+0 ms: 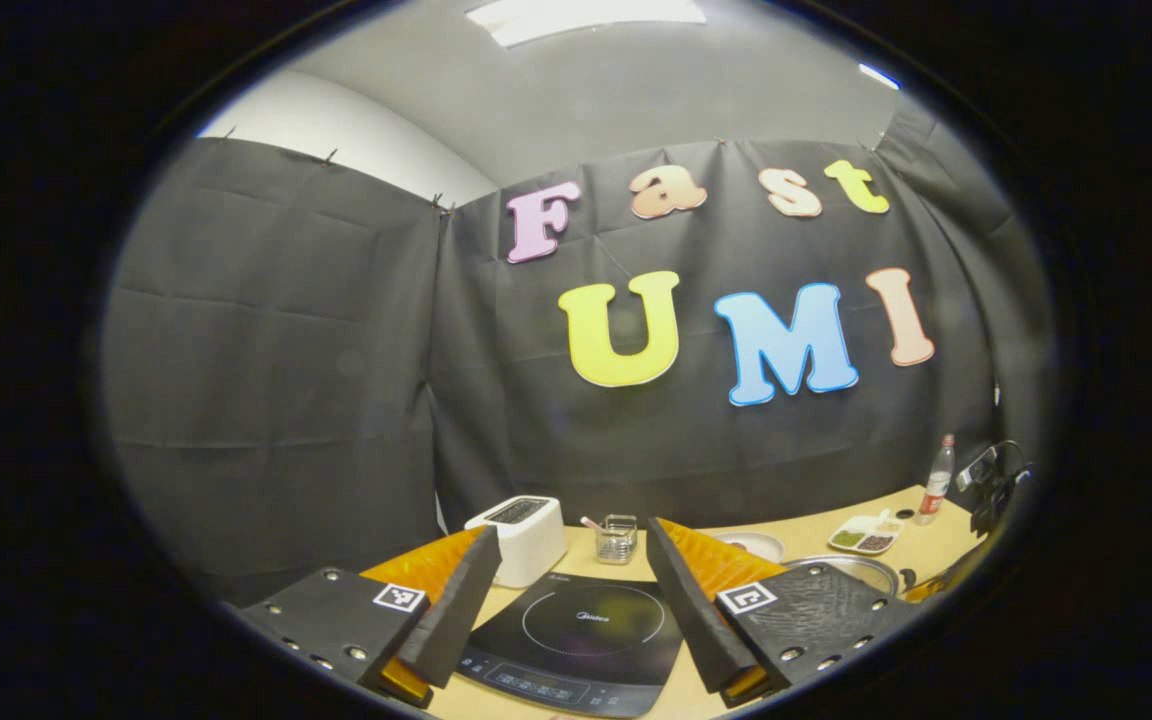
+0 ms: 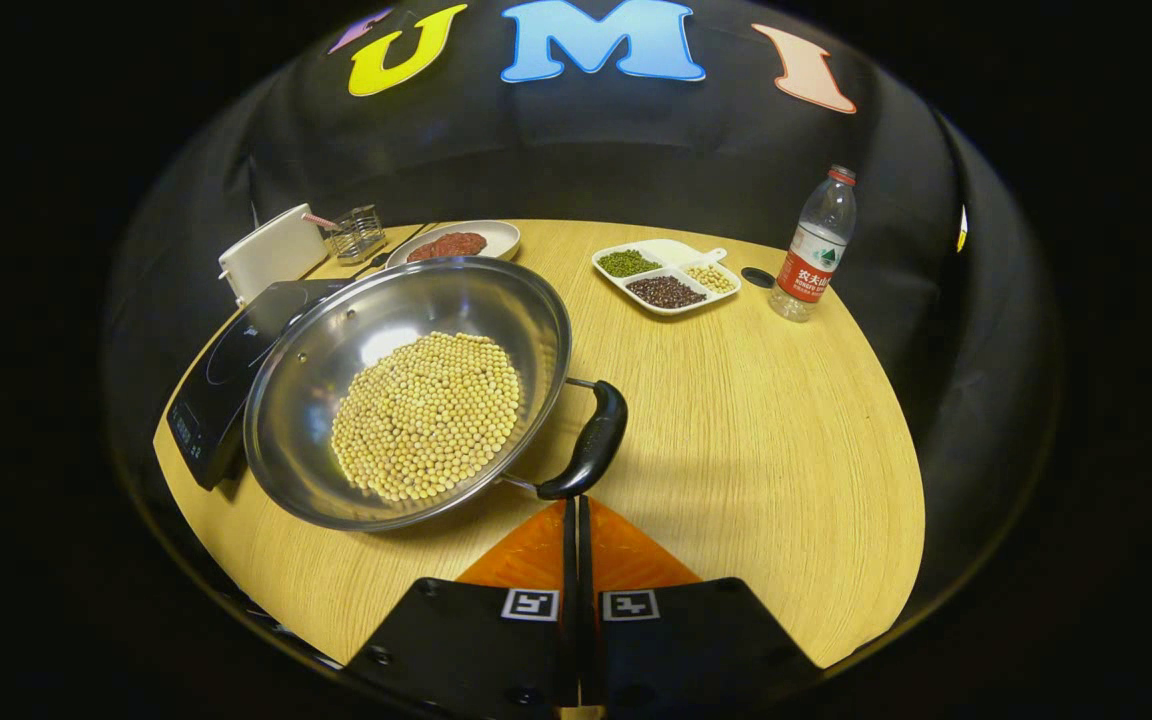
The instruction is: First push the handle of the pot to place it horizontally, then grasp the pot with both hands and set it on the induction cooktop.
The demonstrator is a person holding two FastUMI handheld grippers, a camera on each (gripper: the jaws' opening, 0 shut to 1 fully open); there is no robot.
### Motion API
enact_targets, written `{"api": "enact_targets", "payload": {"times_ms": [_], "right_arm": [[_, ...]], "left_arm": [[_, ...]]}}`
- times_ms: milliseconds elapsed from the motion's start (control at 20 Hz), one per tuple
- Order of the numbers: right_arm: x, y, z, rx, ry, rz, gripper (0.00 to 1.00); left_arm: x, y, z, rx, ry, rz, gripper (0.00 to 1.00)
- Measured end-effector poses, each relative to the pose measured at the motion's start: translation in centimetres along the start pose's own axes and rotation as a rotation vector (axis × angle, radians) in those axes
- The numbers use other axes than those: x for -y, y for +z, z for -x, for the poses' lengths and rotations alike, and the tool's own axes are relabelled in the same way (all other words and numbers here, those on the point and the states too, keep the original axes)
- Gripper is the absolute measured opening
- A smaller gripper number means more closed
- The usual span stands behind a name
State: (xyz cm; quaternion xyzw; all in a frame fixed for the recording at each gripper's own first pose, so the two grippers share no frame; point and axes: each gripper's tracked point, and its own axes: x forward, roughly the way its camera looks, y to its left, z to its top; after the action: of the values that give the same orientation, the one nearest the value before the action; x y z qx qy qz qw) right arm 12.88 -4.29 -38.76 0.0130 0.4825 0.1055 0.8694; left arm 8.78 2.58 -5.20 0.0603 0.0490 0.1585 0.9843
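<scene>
A black cloth wall encloses the booth on all visible sides, with a pale wooden desk (image 2: 756,420) set before it. In the right gripper view, from left to right: a white toaster (image 2: 271,255) stands at the far left edge of the desk, with a small clear holder (image 2: 358,232) just beside it. The induction cooktop (image 2: 226,375) lies in front of the toaster, flat on the desk. The pot (image 2: 406,385), a wide steel pan holding a layer of pale beans, sits to the right of the cooktop, its left rim overlapping the cooktop's edge in this view; whether it rests on it cannot be told. A plate (image 2: 456,240) with a reddish portion lies behind the pot. The pot's black handle (image 2: 591,445) projects from its right side toward the camera. The right gripper (image 2: 576,515) is low on the near side, its fingers clenched together with nothing between them, the tips just beside the handle's near end; contact cannot be confirmed. Further right lie a divided white dish (image 2: 666,275) of beans, a dark cap (image 2: 758,277) and an upright plastic bottle (image 2: 816,245). In the left gripper view, the left gripper (image 1: 571,560) is held above the cooktop, fingers released and spread wide, grasping nothing.
</scene>
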Motion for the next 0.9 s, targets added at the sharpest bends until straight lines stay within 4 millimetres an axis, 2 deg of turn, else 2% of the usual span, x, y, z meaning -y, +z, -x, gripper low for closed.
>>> {"api": "enact_targets", "payload": {"times_ms": [100,250,300,600,650,700,750,850,900], "right_arm": [[0.4,0.5,-0.3,0.008,-0.008,-0.009,0.02],[0.9,1.1,-0.5,0.025,-0.017,-0.044,0.02],[1.2,1.4,-0.4,0.037,-0.020,-0.054,0.02],[2.0,4.4,3.4,0.206,-0.021,-0.123,0.03],[1.9,4.7,4.1,0.226,-0.009,-0.142,0.10],[2.0,5.3,4.6,0.247,-0.007,-0.154,0.22],[1.9,5.6,5.2,0.272,0.001,-0.164,0.48],[1.6,6.2,6.3,0.307,0.013,-0.168,0.87],[1.6,6.7,6.5,0.326,0.003,-0.163,0.99]], "left_arm": [[-0.1,-0.1,0.1,-0.005,0.005,-0.003,0.90],[-0.1,-0.6,0.2,-0.015,0.006,-0.005,0.87],[0.1,-0.8,0.2,-0.018,0.004,-0.010,0.90],[2.5,-3.0,-0.8,-0.061,-0.053,0.012,0.88],[2.9,-3.4,-1.1,-0.072,-0.065,0.018,0.88],[3.4,-3.9,-1.4,-0.081,-0.078,0.024,0.88],[4.0,-4.3,-1.7,-0.090,-0.095,0.032,0.88],[5.3,-5.1,-2.6,-0.111,-0.133,0.048,0.88],[6.0,-5.5,-3.1,-0.127,-0.155,0.054,0.88]]}}
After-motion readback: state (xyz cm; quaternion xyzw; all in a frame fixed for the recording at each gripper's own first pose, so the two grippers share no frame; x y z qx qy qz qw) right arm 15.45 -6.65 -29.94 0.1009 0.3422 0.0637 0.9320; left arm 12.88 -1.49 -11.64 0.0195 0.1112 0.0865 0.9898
